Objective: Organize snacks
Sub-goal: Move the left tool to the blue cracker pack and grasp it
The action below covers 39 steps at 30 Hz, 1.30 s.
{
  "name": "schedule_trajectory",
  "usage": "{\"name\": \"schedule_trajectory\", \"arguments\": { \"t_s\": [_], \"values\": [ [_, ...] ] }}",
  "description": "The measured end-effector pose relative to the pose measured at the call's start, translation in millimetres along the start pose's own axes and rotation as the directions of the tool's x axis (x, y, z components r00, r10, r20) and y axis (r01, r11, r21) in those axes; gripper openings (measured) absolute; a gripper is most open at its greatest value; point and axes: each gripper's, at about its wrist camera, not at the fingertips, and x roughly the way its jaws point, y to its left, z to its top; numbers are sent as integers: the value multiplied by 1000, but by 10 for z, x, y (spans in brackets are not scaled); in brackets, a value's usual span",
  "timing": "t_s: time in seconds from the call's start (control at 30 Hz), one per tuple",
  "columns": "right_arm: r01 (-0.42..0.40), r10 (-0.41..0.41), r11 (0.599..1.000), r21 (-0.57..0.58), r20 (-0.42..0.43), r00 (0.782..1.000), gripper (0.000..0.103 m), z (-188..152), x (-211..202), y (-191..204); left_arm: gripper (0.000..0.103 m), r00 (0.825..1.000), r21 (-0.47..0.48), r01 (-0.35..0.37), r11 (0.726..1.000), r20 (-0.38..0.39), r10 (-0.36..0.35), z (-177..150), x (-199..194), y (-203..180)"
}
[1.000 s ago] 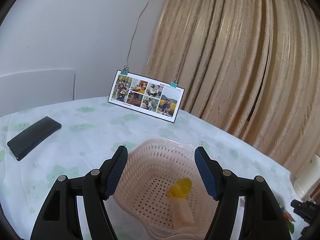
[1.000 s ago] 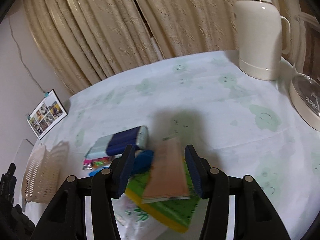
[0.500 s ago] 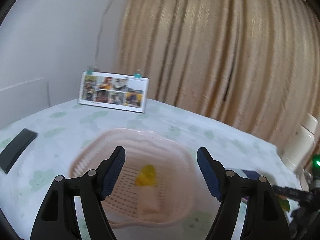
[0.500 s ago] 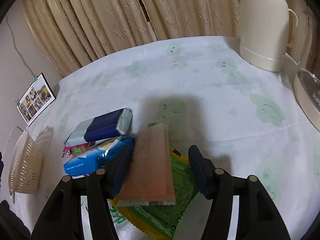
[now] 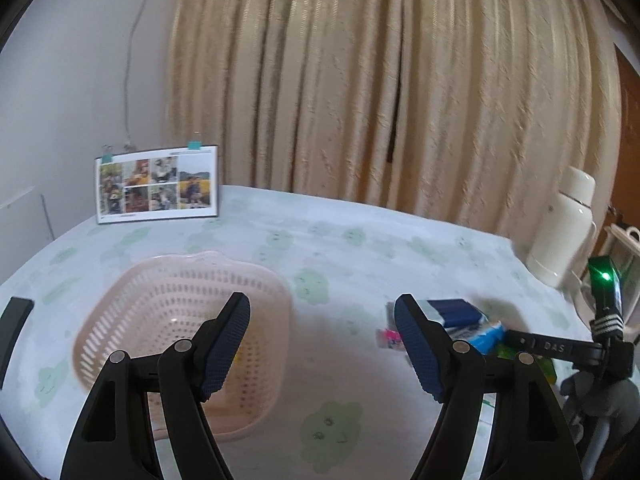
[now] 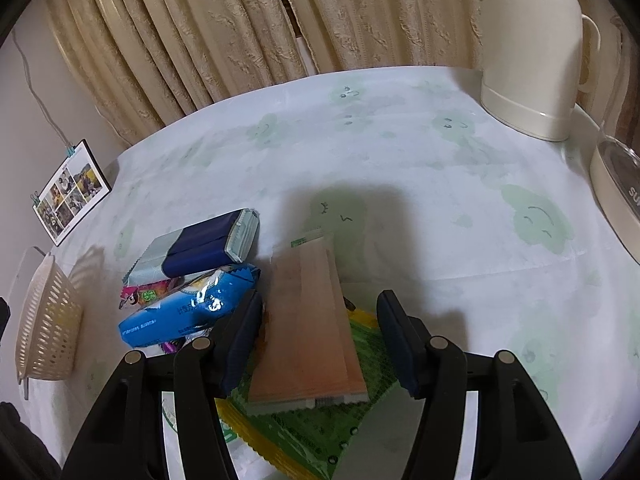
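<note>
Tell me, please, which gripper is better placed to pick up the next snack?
Right: the right gripper is open directly over the orange packet; the left gripper hangs open beside the basket.

This is a room in a home, a dining or living corner by the look of it. The table point(image 6: 400, 152) wears a pale cloth printed with green smiling clouds. Behind the table hang heavy beige curtains point(image 5: 400, 100) from top to bottom. At the table's far left edge a card of family photos point(image 5: 157, 185), held by small clips, leans against the plain white wall point(image 5: 72, 80). At the table's right edge stands a cream thermos jug point(image 6: 532, 48), with a lidded kitchen appliance point(image 6: 618, 184) just beside it.
</note>
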Motion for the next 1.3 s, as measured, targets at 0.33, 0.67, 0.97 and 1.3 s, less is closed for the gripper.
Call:
{"name": "schedule_trajectory", "arguments": {
  "t_s": [0.33, 0.67, 0.97, 1.3],
  "values": [
    [-34, 35, 998, -54, 10, 999, 37, 17, 34, 100, 75, 993, 66, 79, 995, -98, -72, -58, 270, -356],
    [-136, 141, 975, -175, 12, 990, 37, -81, -132, 392, 75, 984, 47, 105, 993, -153, -97, -110, 403, -352],
    [-163, 168, 965, -205, 9, 986, 32, -130, -213, 498, 75, 964, 81, 194, 978, -201, -175, -163, 518, -446],
    [-150, 152, 975, -165, -2, 988, 31, -112, -161, 412, 75, 940, 357, 299, 885, -269, -210, -251, 688, -937]
  ]
}}
